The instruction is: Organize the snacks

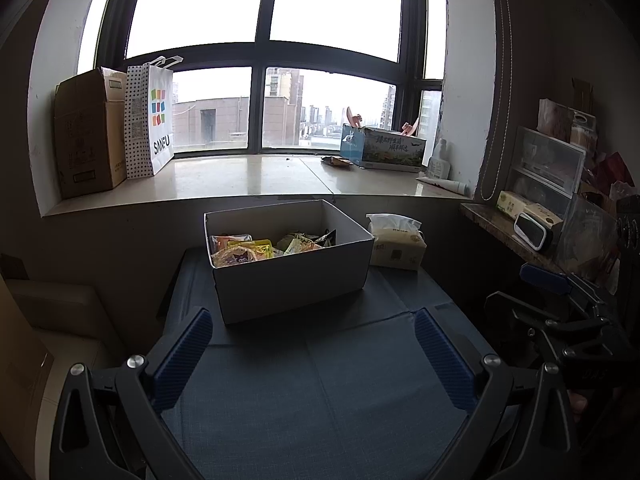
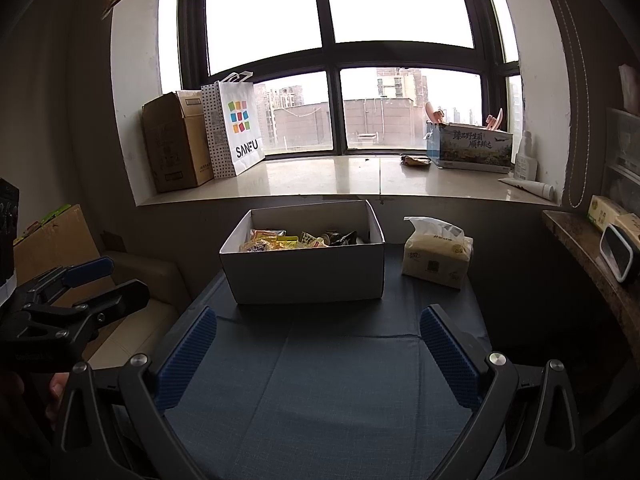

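Note:
A white cardboard box (image 1: 296, 280) stands at the far end of the dark blue table (image 1: 320, 392); it also shows in the right wrist view (image 2: 312, 276). Several colourful snack packets (image 1: 256, 248) lie inside it, also seen from the right (image 2: 288, 242). My left gripper (image 1: 314, 328) is open and empty, held over the table short of the box. My right gripper (image 2: 318, 326) is open and empty, also short of the box. Each gripper shows at the edge of the other's view: the right one (image 1: 560, 312), the left one (image 2: 80, 292).
A tissue pack (image 2: 438, 254) sits right of the box. The windowsill (image 1: 256, 176) holds a brown carton (image 1: 90, 136), a SANFU bag (image 1: 154, 120) and a printed box (image 1: 384, 148). A cluttered shelf (image 1: 532, 224) is at right, a beige seat (image 2: 136, 292) at left.

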Demonstrator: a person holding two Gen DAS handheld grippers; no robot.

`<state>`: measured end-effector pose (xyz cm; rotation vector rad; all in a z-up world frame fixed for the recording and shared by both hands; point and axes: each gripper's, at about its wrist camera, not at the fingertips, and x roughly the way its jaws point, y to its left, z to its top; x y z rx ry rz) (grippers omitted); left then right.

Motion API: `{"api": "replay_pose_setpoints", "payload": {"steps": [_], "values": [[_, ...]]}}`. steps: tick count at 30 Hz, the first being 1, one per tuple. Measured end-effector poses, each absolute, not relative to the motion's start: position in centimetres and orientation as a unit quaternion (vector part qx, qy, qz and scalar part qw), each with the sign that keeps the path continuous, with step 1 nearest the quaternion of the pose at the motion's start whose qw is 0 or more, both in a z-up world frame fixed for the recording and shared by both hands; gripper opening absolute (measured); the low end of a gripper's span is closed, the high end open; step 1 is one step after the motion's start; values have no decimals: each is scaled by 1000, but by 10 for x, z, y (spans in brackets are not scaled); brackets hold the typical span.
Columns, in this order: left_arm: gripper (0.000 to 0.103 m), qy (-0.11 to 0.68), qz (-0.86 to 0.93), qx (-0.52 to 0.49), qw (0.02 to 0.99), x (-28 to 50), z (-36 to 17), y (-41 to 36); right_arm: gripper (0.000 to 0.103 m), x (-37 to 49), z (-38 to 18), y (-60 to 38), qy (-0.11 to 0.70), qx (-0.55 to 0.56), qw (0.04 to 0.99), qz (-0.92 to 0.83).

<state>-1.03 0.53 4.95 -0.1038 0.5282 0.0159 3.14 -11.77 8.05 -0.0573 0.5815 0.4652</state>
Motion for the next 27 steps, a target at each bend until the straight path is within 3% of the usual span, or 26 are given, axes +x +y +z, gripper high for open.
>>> {"api": "replay_pose_setpoints", "payload": {"steps": [27], "values": [[103, 266, 8, -49, 963, -9, 49, 7, 103, 31, 79, -119, 291, -25, 930, 224]]}}
